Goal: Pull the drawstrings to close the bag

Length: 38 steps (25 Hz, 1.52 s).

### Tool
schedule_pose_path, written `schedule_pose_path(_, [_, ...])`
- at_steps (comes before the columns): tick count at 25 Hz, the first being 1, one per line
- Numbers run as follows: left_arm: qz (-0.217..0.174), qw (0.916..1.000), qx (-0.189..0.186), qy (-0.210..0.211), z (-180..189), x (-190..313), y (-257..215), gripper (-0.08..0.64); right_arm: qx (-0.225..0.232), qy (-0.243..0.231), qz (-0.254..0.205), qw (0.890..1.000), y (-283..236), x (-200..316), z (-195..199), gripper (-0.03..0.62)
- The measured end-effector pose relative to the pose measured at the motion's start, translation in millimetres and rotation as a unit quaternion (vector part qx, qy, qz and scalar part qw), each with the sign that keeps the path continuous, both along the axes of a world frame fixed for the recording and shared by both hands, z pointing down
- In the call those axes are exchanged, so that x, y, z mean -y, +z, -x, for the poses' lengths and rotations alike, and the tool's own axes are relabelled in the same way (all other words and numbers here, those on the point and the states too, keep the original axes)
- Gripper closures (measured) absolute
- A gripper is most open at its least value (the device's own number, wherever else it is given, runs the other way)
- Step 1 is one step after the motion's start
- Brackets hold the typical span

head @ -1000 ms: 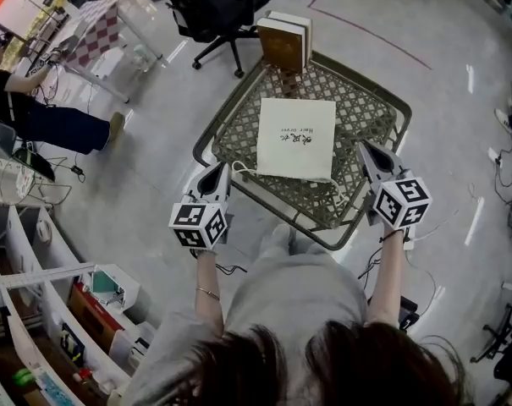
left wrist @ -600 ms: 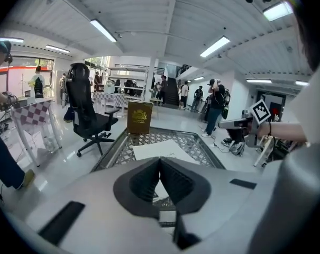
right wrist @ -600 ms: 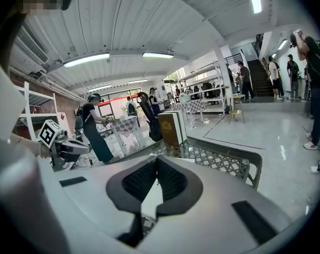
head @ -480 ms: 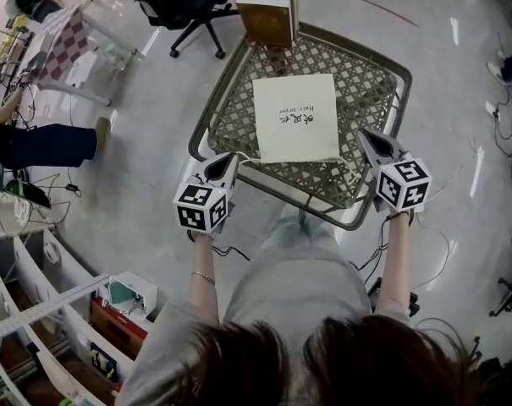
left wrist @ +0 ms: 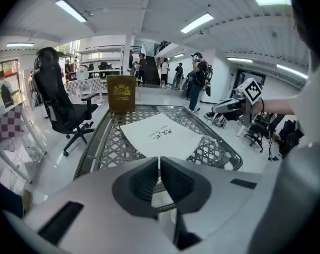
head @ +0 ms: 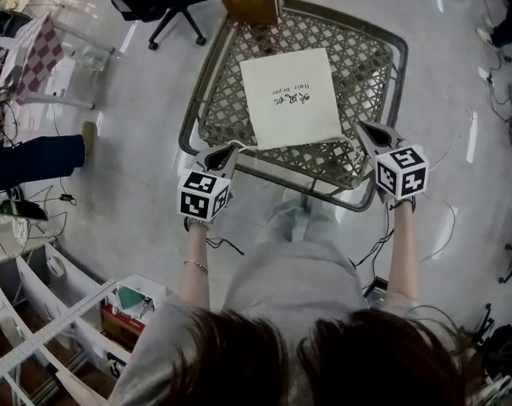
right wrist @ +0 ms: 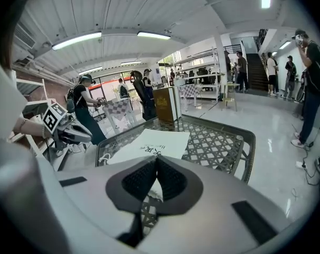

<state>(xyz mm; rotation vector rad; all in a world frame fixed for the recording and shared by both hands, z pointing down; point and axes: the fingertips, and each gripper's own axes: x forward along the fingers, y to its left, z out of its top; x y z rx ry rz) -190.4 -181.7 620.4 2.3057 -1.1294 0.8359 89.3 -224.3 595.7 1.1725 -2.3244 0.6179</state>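
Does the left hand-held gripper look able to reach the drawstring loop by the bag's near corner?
Probably yes: the drawstring loop lies just ahead of the left hand-held gripper, nothing between them, though its shut jaws must open first.

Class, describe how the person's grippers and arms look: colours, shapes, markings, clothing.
The left gripper and right gripper are pale grey, tapering to dark jaws with ribbed black pads; each carries a white cube of black square markers. Short grey sleeves; bracelet, left wrist.
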Motion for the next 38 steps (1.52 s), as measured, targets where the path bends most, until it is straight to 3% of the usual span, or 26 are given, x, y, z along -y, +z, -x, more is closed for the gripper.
schedule_pose_path(5, [0.017,0.9996,0.010,0.020,-4,-2,21,0.534,-0.015,0.001,0.016,1.000,20,-5,-2,0.569])
schedule_pose_path(9, [0.026,0.9986,0.026,0.039,-4,-2,34,0.532,-0.034,-0.027,0.035,0.998,39,-9,1,0.569])
schedule_pose_path(13, [0.035,0.9971,0.035,0.058,-7,-1,43,0.459,-0.058,-0.065,0.061,0.994,58,-13,2,0.560])
schedule_pose_path(16, [0.041,0.9937,0.053,0.089,-9,0,53,0.457,-0.074,-0.090,0.081,0.990,73,-16,3,0.468])
schedule_pose_path(21, [0.049,0.9862,0.078,0.137,-17,3,70,0.432,-0.118,-0.150,0.111,0.975,97,-23,-1,0.428])
schedule_pose_path(25, [0.058,0.9756,0.109,0.181,-21,4,83,0.411,-0.159,-0.213,0.132,0.955,114,-28,0,0.419])
schedule_pose_path(29, [0.063,0.9706,0.124,0.197,-24,8,94,0.411,-0.184,-0.251,0.146,0.939,125,-29,2,0.416])
schedule_pose_path(34, [0.073,0.9643,0.131,0.218,-28,7,107,0.413,-0.187,-0.265,0.159,0.933,131,-30,5,0.417])
schedule_pose_path(38, [0.096,0.9540,0.144,0.245,-29,0,117,0.422,-0.189,-0.272,0.162,0.929,137,-30,7,0.417])
